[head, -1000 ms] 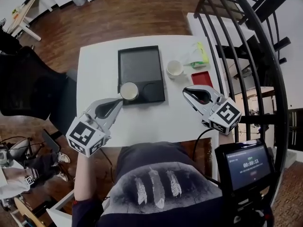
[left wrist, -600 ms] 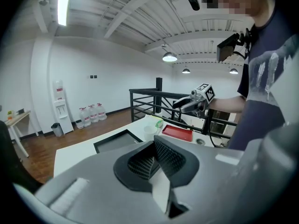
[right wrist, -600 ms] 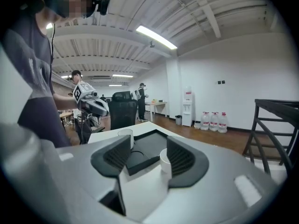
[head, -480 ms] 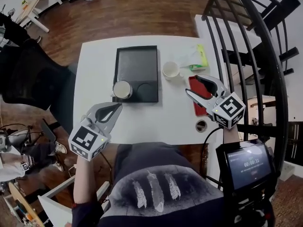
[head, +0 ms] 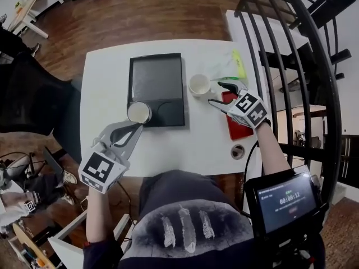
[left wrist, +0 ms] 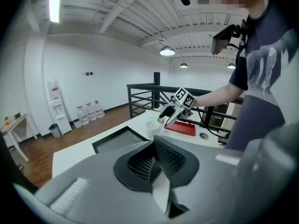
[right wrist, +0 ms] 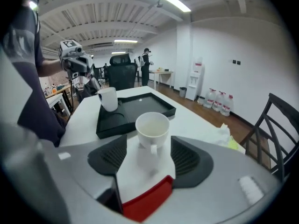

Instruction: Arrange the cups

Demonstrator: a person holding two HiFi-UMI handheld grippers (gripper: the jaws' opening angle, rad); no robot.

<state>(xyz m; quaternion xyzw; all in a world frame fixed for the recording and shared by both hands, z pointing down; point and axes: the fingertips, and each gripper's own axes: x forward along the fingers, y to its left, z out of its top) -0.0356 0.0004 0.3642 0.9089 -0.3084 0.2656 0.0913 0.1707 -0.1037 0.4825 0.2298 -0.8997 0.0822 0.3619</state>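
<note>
1. Head view. The white rectangular table (head: 106, 94) carries a black rectangular tray (head: 157, 77), with its long axis running away from me. Bare tabletop lies along the near edge and left of the tray. One white ceramic cup (head: 138, 112) stands upright in the tray's near left corner. A second white ceramic cup (head: 198, 84) stands on the bare table just right of the tray. A flat red plastic tray (head: 238, 129) lies at the right edge, close behind the right gripper (head: 216, 93). The left gripper (head: 133, 129) has its tip just beside the cup on the tray.
2. Left gripper view. I read the left gripper (left wrist: 154, 143) as clenched, with nothing between the jaws. The cup on the tray does not show here; the second white ceramic cup (left wrist: 152, 127) does.
3. Right gripper view. The right gripper (right wrist: 148, 146) is released, its jaws opening. The second white ceramic cup (right wrist: 152, 129) stands in the gap at their tips, clear of the pads. Only here do I see its handle, which points back at the gripper. Its mouth is up and its axis vertical.
</note>
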